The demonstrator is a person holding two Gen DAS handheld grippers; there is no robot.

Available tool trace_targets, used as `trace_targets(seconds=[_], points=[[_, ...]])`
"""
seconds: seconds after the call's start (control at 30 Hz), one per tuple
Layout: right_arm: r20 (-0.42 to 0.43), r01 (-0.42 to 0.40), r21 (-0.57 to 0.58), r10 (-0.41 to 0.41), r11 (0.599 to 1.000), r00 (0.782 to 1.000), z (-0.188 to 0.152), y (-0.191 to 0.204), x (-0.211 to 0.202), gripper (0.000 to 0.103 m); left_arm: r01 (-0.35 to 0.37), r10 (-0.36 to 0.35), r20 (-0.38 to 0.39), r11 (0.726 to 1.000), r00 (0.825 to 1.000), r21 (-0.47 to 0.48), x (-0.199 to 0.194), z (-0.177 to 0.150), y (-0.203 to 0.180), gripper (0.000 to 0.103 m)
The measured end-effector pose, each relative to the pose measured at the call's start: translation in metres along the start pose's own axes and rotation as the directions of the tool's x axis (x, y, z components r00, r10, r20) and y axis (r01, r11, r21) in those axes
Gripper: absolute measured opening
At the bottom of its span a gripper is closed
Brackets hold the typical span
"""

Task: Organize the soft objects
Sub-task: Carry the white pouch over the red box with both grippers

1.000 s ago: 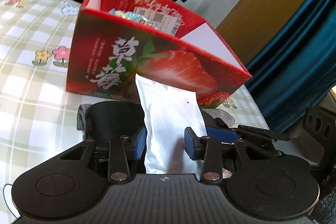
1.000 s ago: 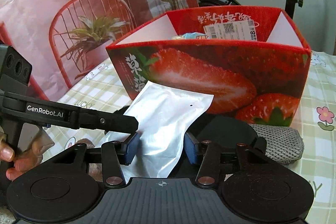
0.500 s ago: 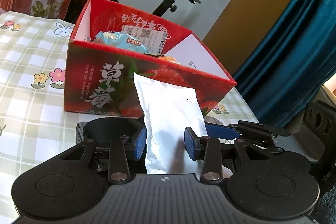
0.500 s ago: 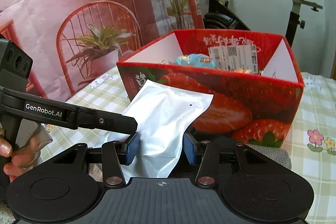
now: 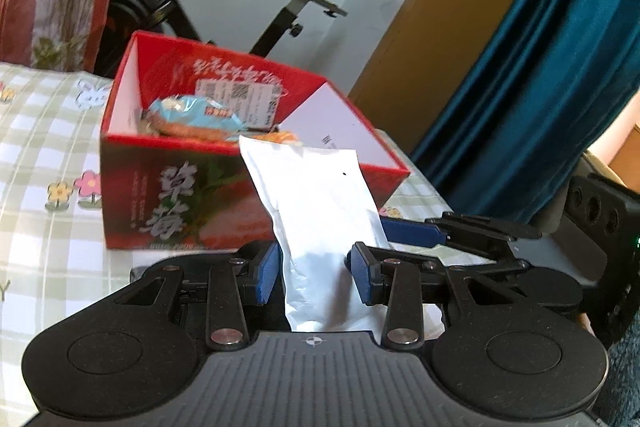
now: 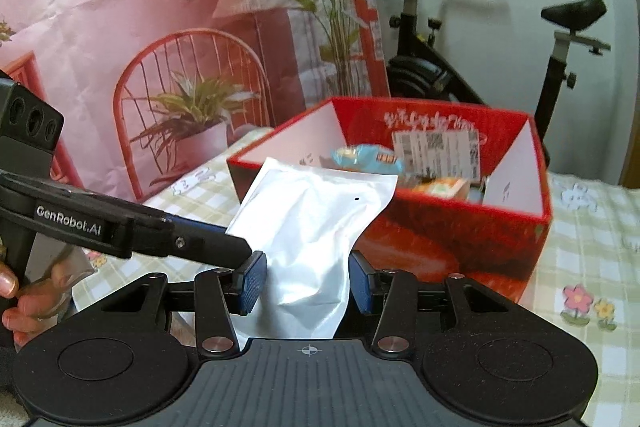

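Crinkly white foil pouch (image 5: 320, 223) pinched by both narrow-set left gripper (image 5: 314, 273) and right gripper (image 6: 306, 281), before glossy red cardboard box (image 5: 160, 195).

Pouch (image 5: 320, 211) stands between the pads of both grippers — left gripper (image 5: 314, 273) and right gripper (image 6: 306, 277) meet at it from either side. Box (image 5: 168, 195) sits on the table (image 5: 36, 227) at 12 o'clock, behind the pouch. In the box: a snack packet (image 5: 192, 113) toward 11 o'clock in the left wrist view, a label (image 6: 438, 149) on the far wall. Exercise bike (image 6: 424, 39) behind the box. A hand (image 6: 24, 303) at 9 o'clock in the right wrist view.
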State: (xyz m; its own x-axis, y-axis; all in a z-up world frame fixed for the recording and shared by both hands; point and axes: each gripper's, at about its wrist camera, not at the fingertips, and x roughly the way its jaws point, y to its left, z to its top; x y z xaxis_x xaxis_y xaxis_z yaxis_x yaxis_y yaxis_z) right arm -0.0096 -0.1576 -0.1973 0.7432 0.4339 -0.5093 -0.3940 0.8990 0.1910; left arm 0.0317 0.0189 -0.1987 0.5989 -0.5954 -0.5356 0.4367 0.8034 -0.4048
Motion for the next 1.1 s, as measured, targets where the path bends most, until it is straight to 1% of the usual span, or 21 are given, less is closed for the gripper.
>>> trace_targets(seconds=[0.13,0.3,0.47,0.6,0.7,0.83,1.0,1.1], points=[[0.026,0.002,-0.024,-0.001,1.0,1.0,0.012,-0.001,-0.007,0.042,0.019,-0.019,0.013,1.0,1.0,0.007,-0.001,0.008,-0.002,0.041],[0.05,0.01,-0.042,-0.008,0.999,0.999,0.032,-0.009,-0.007,0.042,0.02,-0.021,0.028,1.0,0.999,0.018,0.005,0.027,-0.003,0.041],[0.064,0.025,-0.08,-0.02,0.997,0.998,0.053,-0.018,-0.003,0.04,0.039,-0.037,0.046,0.998,0.998,-0.041,0.015,0.046,0.004,0.041],[0.071,0.042,-0.103,-0.035,0.994,0.997,0.067,-0.025,0.003,0.038,0.045,-0.041,0.054,0.997,0.998,-0.068,0.026,0.061,0.009,0.041],[0.079,0.052,-0.1,-0.044,0.994,0.996,0.077,-0.035,0.008,0.037,0.051,-0.046,0.071,0.996,0.996,-0.079,0.035,0.071,0.013,0.041],[0.082,0.071,-0.098,-0.063,0.993,0.995,0.088,-0.049,0.021,0.036,0.055,-0.045,0.079,0.991,0.996,-0.123,0.051,0.085,0.021,0.041],[0.078,0.099,-0.156,-0.088,0.983,0.993,0.1,-0.063,0.042,0.036,0.032,-0.017,0.101,0.989,0.995,-0.146,0.072,0.106,0.031,0.041],[0.072,0.115,-0.178,-0.104,0.977,0.992,0.103,-0.072,0.056,0.036,0.017,-0.003,0.088,0.986,0.996,-0.164,0.086,0.115,0.036,0.041]])
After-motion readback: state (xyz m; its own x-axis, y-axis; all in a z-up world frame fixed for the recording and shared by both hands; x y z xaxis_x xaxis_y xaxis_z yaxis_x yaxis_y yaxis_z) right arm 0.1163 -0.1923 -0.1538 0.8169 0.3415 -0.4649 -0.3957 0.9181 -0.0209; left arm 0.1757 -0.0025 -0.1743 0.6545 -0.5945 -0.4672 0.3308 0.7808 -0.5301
